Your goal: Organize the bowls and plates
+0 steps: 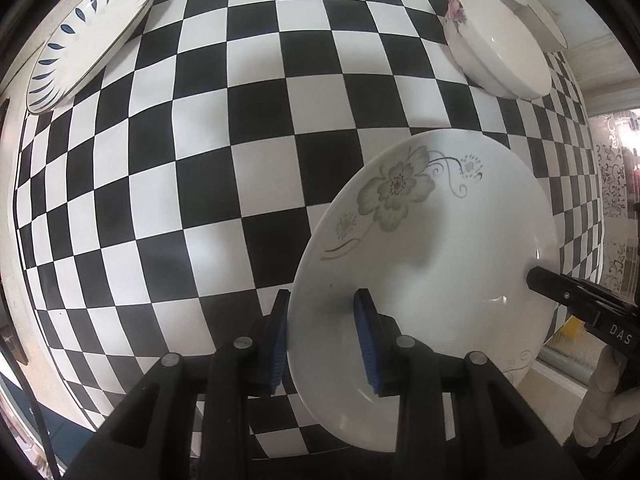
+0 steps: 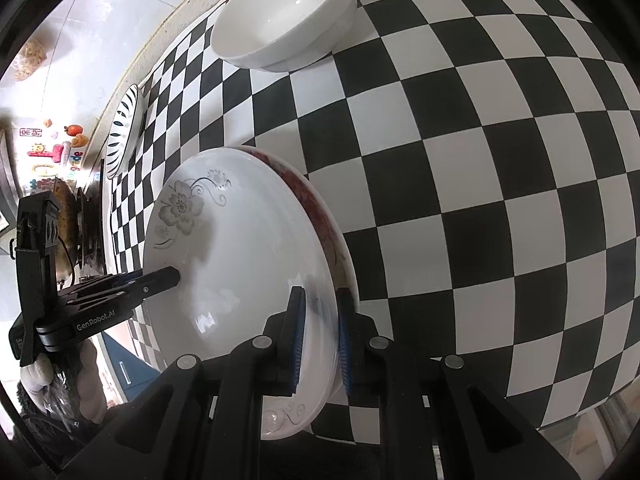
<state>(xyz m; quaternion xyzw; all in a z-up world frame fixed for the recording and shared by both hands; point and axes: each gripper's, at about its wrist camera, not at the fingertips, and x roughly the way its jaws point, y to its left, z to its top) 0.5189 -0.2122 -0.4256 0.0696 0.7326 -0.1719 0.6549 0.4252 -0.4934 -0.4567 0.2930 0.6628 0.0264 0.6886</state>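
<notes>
This looks like a home kitchen or dining area. A checkered tablecloth (image 2: 480,160) carries crockery, and colourful fridge magnets (image 2: 52,148) show beyond its left edge.

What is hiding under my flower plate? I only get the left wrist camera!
Observer: A red-patterned plate lies right beneath your flower plate; the right wrist camera shows its rim peeking out.
Operator: Where does the other gripper's second finger go?
Observer: The right gripper has one of its fingers on top of the flower plate and one outside the red rim, so it seems to pinch both plates together.
Operator: Anything fun past the table?
Observer: Yes, colourful magnets on a white surface, off to the left.
</notes>
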